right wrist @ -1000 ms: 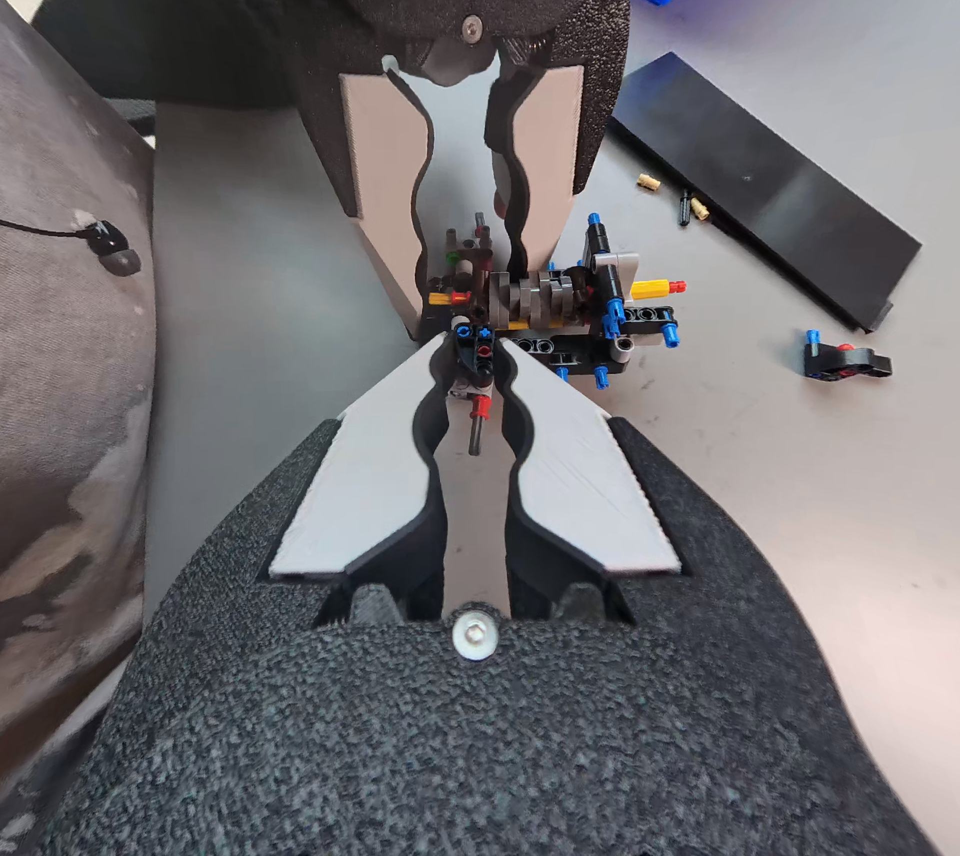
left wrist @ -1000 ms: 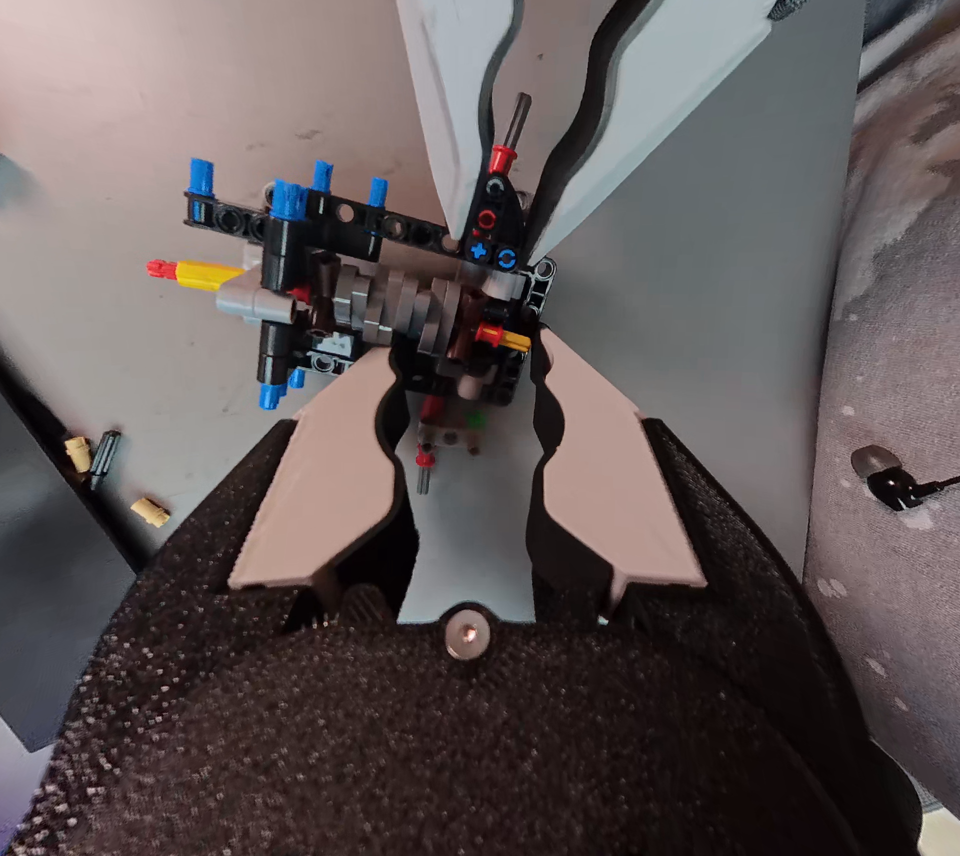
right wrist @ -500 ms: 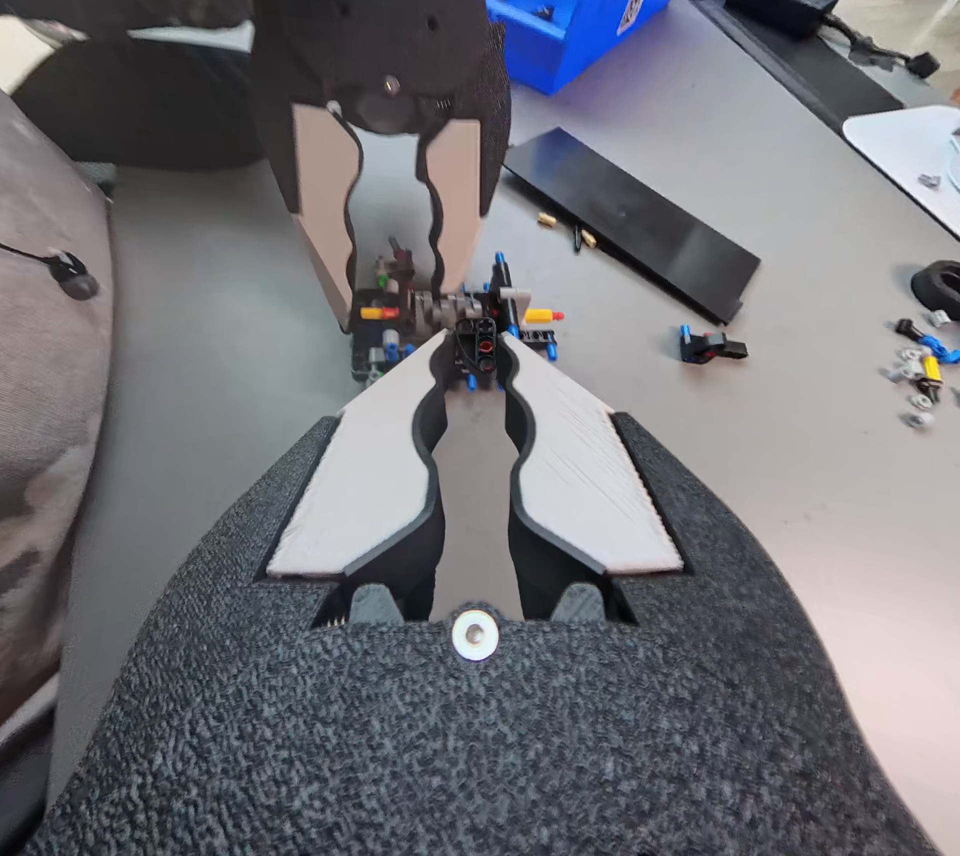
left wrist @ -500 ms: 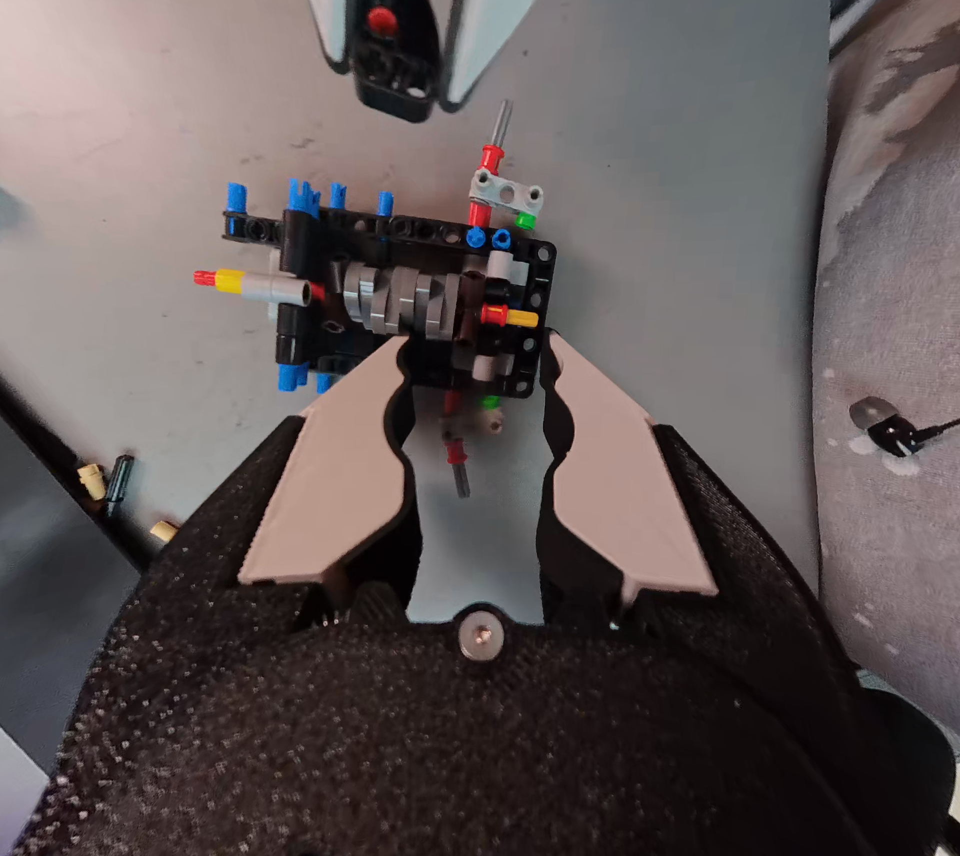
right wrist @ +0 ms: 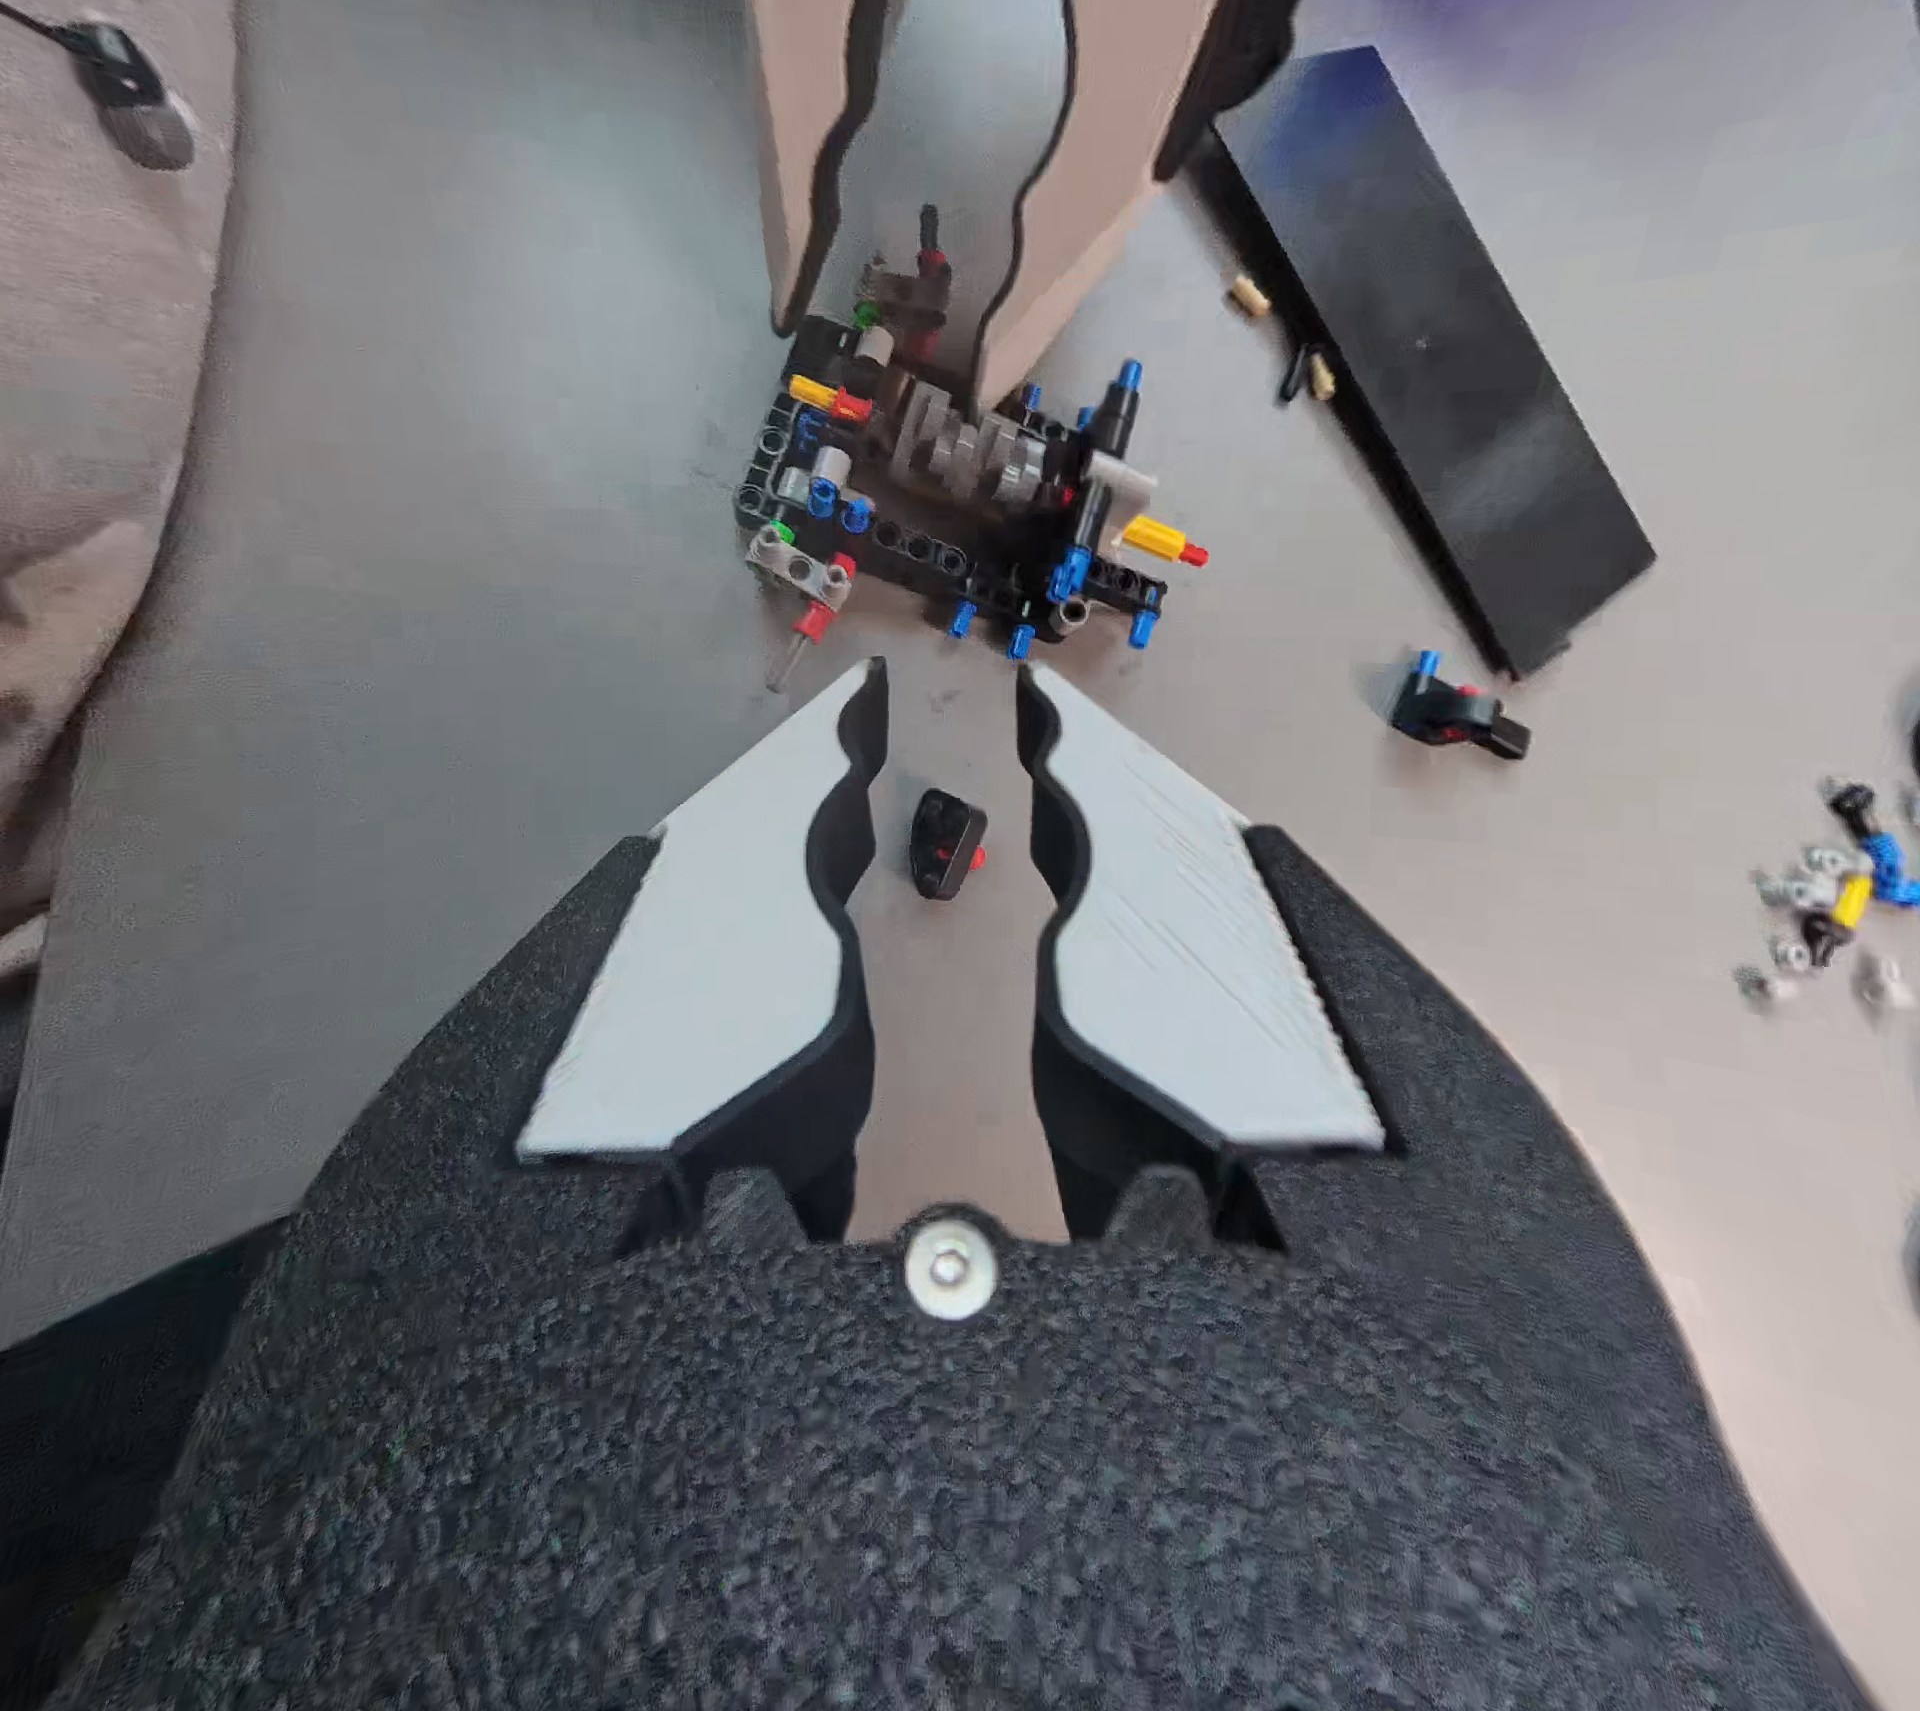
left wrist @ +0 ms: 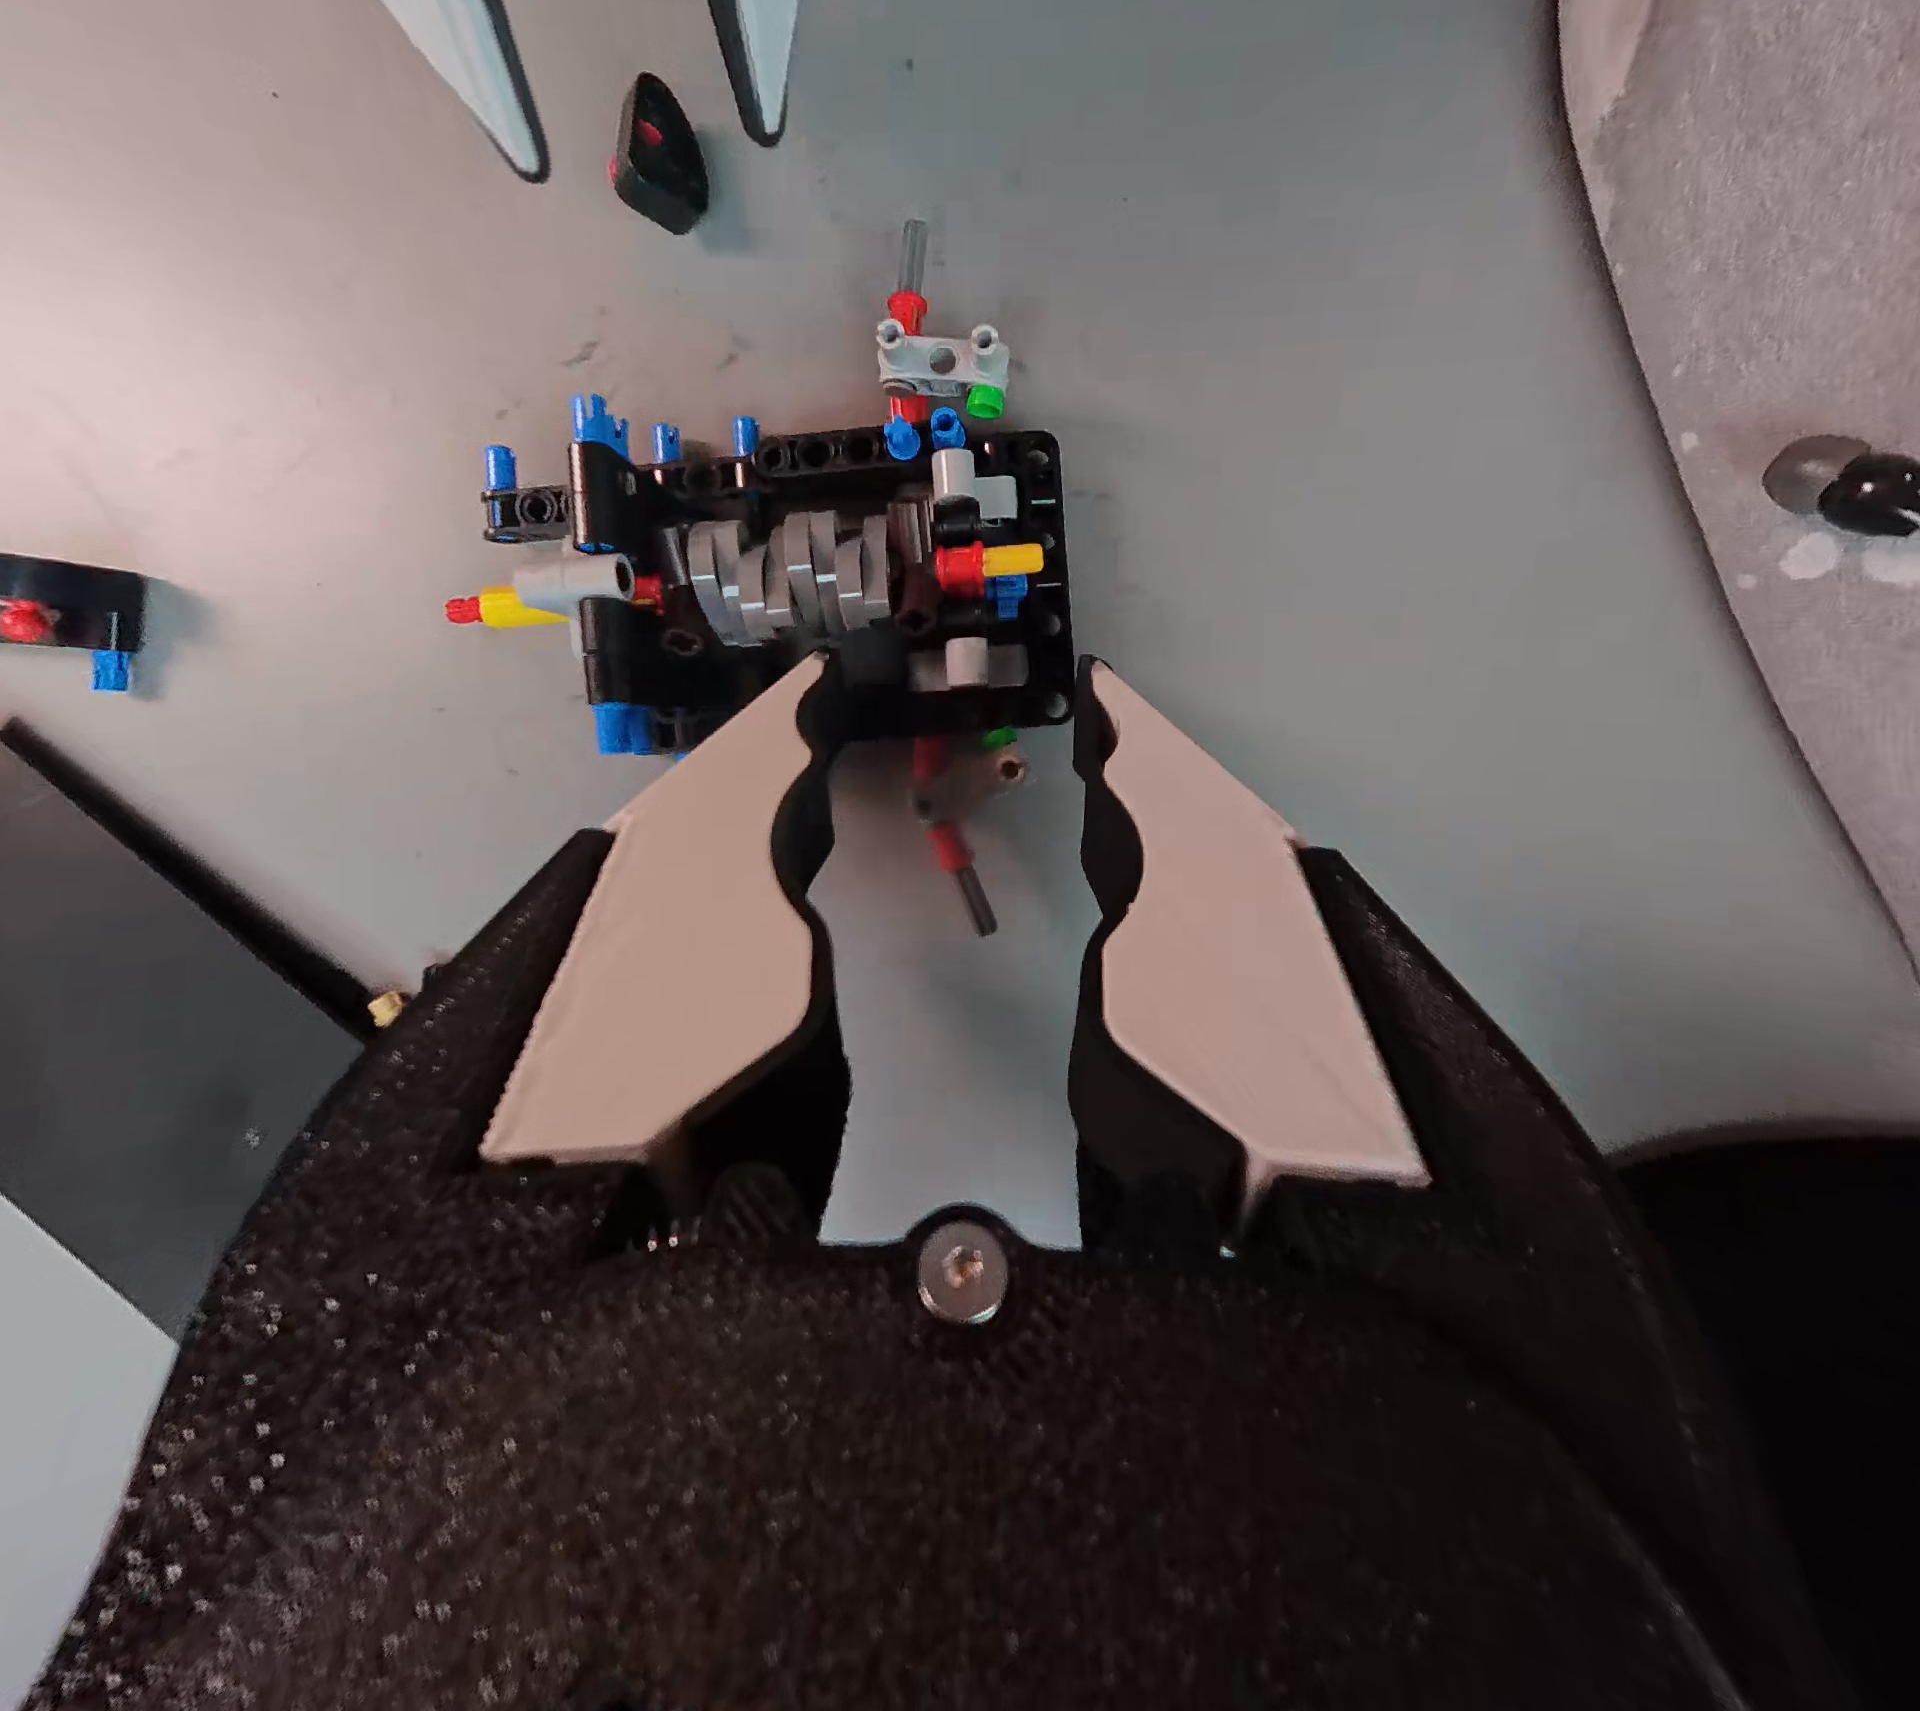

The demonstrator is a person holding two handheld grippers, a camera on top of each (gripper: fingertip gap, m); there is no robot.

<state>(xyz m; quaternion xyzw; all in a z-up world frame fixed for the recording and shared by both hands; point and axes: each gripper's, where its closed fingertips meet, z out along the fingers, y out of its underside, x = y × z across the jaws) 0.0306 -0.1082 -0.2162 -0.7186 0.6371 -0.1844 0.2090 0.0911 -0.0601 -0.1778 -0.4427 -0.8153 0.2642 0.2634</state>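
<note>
Resting on a grey table (left wrist: 1299, 207), a small model of black plastic building beams (left wrist: 821, 570) bristles with blue, red and yellow pins around grey gear-like discs. The left gripper (left wrist: 951, 674), its tan jaws held apart, straddles the near edge of the black frame; whether they press on it I cannot tell. The right gripper (right wrist: 951, 674) hovers just short of the model, jaws open and empty, and a loose black rounded piece with a red pin (right wrist: 943, 846) lies on the table beneath the gap between them. The model looks light and stiff, but its thin pins and axles would likely pop off; the black frame seems the soundest place to grip. Other loose parts (right wrist: 1834, 908) and a black slab (right wrist: 1423, 352) lie nearby.
</note>
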